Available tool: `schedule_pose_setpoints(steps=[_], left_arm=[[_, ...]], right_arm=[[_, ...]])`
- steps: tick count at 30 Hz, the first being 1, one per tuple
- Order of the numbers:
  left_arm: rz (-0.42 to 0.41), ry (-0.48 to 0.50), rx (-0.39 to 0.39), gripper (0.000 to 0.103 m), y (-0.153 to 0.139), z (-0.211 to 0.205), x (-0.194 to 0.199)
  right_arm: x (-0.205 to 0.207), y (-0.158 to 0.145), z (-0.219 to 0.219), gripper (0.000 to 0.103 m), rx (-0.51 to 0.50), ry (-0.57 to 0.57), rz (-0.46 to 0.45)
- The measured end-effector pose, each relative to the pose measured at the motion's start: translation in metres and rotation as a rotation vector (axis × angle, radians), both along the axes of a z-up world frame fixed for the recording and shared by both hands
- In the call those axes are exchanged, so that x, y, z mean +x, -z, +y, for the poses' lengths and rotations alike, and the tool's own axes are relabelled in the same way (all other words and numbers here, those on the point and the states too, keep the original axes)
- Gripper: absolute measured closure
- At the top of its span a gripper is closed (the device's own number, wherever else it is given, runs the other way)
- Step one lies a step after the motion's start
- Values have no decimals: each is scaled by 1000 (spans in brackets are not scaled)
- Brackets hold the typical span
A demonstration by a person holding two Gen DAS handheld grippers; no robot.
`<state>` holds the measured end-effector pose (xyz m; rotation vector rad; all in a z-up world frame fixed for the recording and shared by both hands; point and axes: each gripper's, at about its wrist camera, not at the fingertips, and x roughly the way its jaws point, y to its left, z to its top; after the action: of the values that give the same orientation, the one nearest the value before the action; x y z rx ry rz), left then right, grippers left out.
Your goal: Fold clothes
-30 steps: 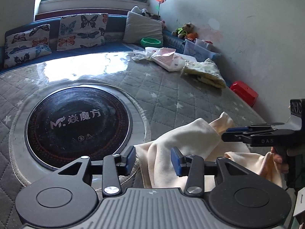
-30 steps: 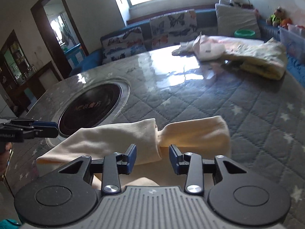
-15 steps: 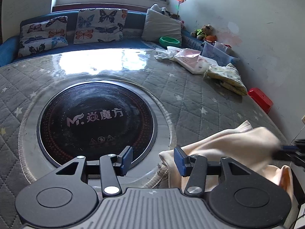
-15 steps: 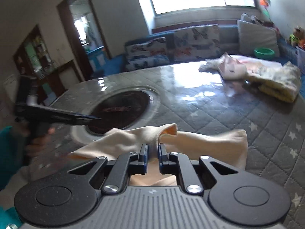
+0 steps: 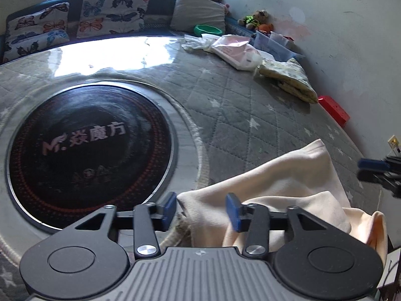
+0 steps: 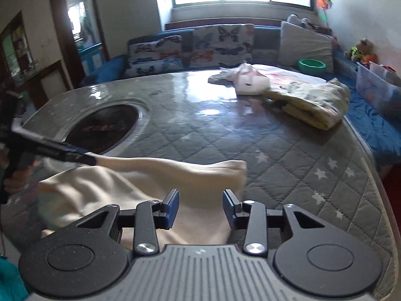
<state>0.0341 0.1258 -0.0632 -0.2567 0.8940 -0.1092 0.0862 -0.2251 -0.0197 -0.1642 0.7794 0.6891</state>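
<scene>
Between both grippers' parted jaws, seemingly ungripped: cream garment (image 5: 270, 183).

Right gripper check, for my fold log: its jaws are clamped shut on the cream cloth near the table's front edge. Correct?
Not quite. The right gripper has its jaws open, as the right wrist view shows; the cream cloth lies between and beneath them, near the table's front edge.

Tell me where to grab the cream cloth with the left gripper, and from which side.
Take the cream cloth at its near-left corner, which lies between the open left gripper fingers. Come in low from the table's near edge: there the cloth narrows to a thin fold that should fit the jaws, while the middle is bunched thick.
</scene>
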Motion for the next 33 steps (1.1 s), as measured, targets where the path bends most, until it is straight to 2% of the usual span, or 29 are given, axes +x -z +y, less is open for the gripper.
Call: schedule_pose_setpoints(steps=[1,3,6,8,11,20,22,24,28,33], left_arm=[[-1,4,0,79,1,-2,1],[-24,12,-16,83,-1,-3,0],[-103,65,-32,86,-14,-10,-10],[-189,153,-20,87,-26,-21,-26],[-282,367,-40,86,-35,-43,-53],[-269,493,-112,77,-33,-57,-71],[-266,520,-128,67,-33,-60,-74],[-262,546,-144,63,-32,-63,-78],[-218,385,-224,49,-27,-37,-63],[-161,183,-320,46,-19,-4,-45]], right_arm=[[8,5,0,63,-7,14,4],[22,14,0,62,-4,34,10],[38,25,1,62,-5,68,17],[45,30,0,62,8,81,24],[53,35,0,62,27,96,32],[67,41,6,62,61,103,57],[69,44,8,62,66,103,65],[70,46,10,62,70,101,72],[69,51,13,62,71,92,79],[70,52,13,62,76,94,81]])
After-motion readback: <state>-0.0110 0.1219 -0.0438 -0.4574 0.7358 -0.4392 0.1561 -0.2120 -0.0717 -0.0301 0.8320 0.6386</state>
